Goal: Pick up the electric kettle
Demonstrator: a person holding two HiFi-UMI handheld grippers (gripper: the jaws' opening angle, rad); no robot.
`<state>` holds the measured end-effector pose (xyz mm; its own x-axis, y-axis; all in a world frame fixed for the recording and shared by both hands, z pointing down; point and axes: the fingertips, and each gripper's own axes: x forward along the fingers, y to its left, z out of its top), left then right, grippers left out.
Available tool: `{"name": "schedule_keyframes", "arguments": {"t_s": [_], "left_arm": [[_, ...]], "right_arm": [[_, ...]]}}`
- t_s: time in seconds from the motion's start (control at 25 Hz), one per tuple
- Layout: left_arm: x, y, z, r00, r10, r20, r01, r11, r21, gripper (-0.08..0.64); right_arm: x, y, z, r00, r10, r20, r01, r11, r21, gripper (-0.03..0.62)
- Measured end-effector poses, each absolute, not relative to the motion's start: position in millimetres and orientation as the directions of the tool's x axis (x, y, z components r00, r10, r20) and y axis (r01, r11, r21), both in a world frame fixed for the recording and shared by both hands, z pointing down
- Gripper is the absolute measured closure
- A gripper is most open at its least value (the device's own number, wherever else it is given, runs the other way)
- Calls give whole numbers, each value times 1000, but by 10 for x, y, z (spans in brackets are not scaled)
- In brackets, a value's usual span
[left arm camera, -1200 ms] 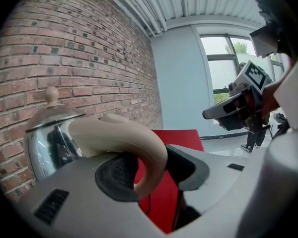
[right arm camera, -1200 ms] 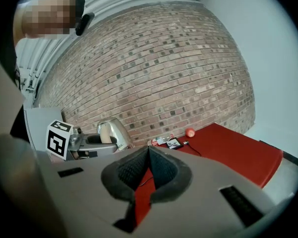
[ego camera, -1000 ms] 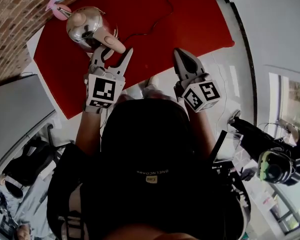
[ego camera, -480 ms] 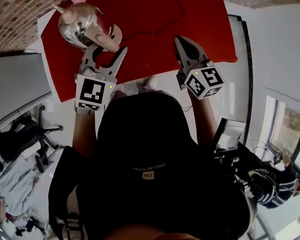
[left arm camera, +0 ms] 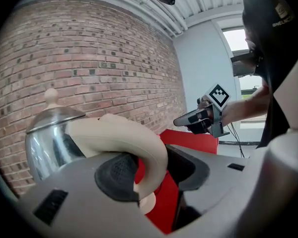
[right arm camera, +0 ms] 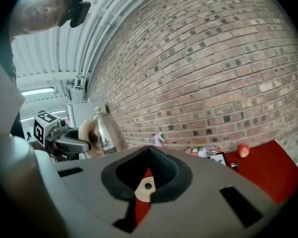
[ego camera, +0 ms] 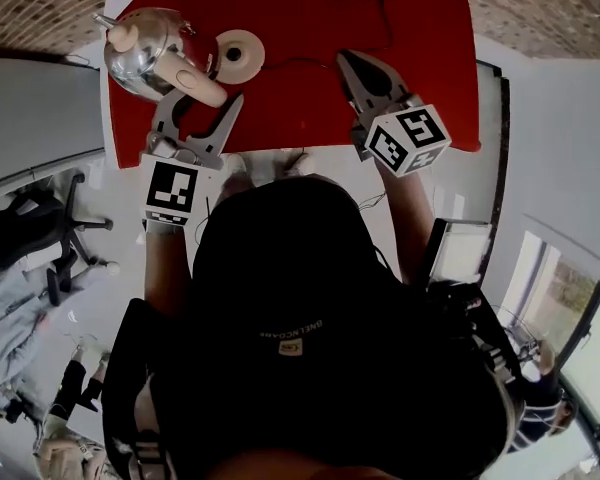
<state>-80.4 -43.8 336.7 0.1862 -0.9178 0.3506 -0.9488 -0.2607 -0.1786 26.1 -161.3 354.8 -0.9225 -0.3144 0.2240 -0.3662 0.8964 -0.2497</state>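
Left claw squeezes the curved cream handle of the shiny silver electric kettle. Hold tight, lift level; it looks off its round cream base. Right claw closed, empty.

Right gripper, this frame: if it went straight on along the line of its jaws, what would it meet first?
Most likely the round base on the red cloth: in the right gripper view it sits dead centre beyond the closed right gripper. Depth is unclear, so the gripper might pass just over it.

The white table carries a red cloth, on which a round cream base lies.
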Motion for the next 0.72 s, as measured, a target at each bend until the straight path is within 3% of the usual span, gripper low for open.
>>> {"name": "schedule_keyframes", "arguments": {"t_s": [0.72], "left_arm": [[-1264, 456, 3420, -1, -921, 389, -976, -83, -199, 388]], "right_arm": [[-959, -961, 3535, -981, -17, 195, -67, 965, -254, 587]]}}
